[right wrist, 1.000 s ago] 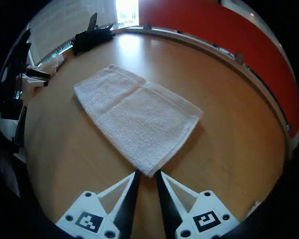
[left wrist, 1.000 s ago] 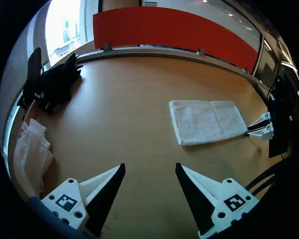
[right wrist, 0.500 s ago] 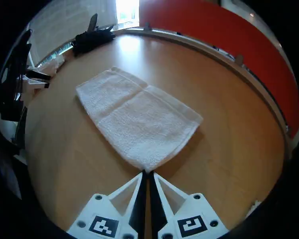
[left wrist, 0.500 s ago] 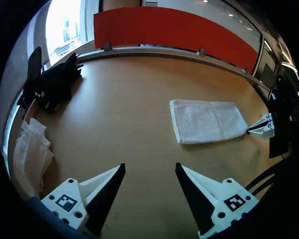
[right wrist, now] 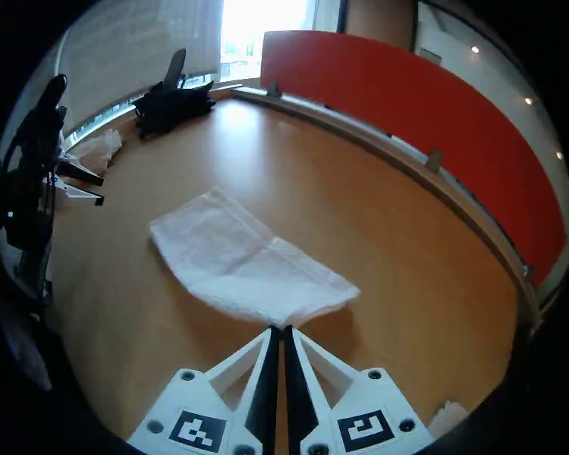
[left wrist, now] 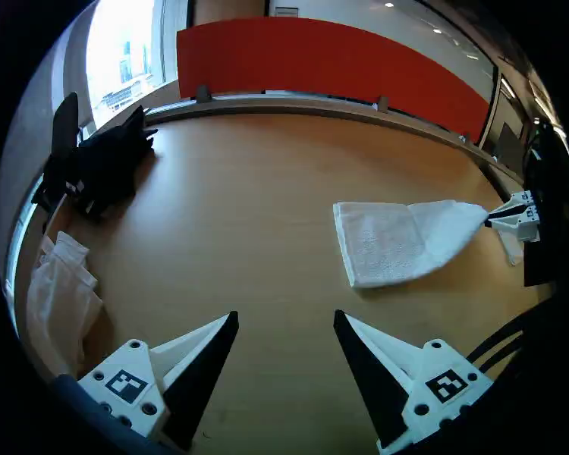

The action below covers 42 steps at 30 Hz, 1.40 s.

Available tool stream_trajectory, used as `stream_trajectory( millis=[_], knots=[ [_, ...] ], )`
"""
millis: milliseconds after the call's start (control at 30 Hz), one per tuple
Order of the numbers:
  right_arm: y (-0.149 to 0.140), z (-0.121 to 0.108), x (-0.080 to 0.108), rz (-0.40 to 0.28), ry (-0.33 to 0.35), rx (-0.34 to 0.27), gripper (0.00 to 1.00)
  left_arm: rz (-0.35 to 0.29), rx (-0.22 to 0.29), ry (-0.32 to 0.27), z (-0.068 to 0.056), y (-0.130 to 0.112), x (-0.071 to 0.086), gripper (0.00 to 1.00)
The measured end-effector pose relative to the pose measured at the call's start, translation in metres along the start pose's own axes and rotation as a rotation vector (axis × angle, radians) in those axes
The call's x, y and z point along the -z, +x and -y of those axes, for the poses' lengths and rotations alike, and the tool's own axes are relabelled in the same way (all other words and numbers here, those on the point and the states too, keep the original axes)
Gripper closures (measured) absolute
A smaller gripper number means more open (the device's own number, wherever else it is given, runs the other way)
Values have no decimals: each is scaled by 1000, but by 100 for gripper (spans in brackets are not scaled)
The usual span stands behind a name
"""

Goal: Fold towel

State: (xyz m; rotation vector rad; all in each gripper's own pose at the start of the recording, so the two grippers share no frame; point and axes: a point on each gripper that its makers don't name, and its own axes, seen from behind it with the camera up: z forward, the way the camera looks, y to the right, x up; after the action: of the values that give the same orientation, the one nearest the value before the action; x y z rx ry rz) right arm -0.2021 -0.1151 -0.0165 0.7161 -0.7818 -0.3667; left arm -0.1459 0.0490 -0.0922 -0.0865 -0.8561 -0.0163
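Observation:
A white folded towel (left wrist: 394,243) lies on the wooden table (left wrist: 239,197), right of centre in the left gripper view. Its near-right corner is raised off the table, pinched by my right gripper (left wrist: 488,218). In the right gripper view the towel (right wrist: 231,262) spreads ahead of the fingers, and the right gripper (right wrist: 281,331) is shut on that lifted corner. My left gripper (left wrist: 284,318) hovers low over bare table, open, nothing between its fingers, well short of the towel. Far off at the left of the right gripper view, the left gripper (right wrist: 80,180) appears.
A black bag or chair (left wrist: 106,159) sits at the table's far left, also seen as the black object (right wrist: 171,102). A crumpled white cloth pile (left wrist: 57,296) lies by the left edge. A red partition (left wrist: 322,61) runs along the table's far rim.
My right gripper closed on the towel's corner and lifted it up off the table, pulling that end into a peak. The left gripper stayed where it was, open.

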Motion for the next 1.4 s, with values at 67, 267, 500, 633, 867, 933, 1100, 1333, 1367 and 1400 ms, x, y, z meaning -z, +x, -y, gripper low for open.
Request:
stream_trajectory(
  millis=[67,267,500,633,867,933,1100,1333,1367,1400],
  knots=[
    [9,-2,6,-14,-5,14,96,-3,0,-2,-1,2,0,7],
    [30,-10,23,-48,-31,59,96,-10,7,-9,-4,6,2,7],
    [41,-21,39,-67,-58,92,96,-23,20,-14,-5,13,5,7],
    [42,-24,43,-70,-65,101,96,-26,25,-15,-5,13,6,7],
    [42,-17,40,-70,-52,114,96,-23,27,-15,-6,10,7,7],
    [43,-12,38,-71,-42,119,96,-22,27,-16,-7,9,7,7],
    [45,1,30,-72,-15,135,96,-25,27,-17,-8,10,8,7],
    [49,25,16,-70,32,150,96,-28,30,-21,-9,11,9,7],
    [50,28,14,-70,40,152,96,-28,30,-21,-10,10,9,7],
    [50,32,12,-70,48,155,96,-28,29,-21,-10,10,10,7]
  ],
)
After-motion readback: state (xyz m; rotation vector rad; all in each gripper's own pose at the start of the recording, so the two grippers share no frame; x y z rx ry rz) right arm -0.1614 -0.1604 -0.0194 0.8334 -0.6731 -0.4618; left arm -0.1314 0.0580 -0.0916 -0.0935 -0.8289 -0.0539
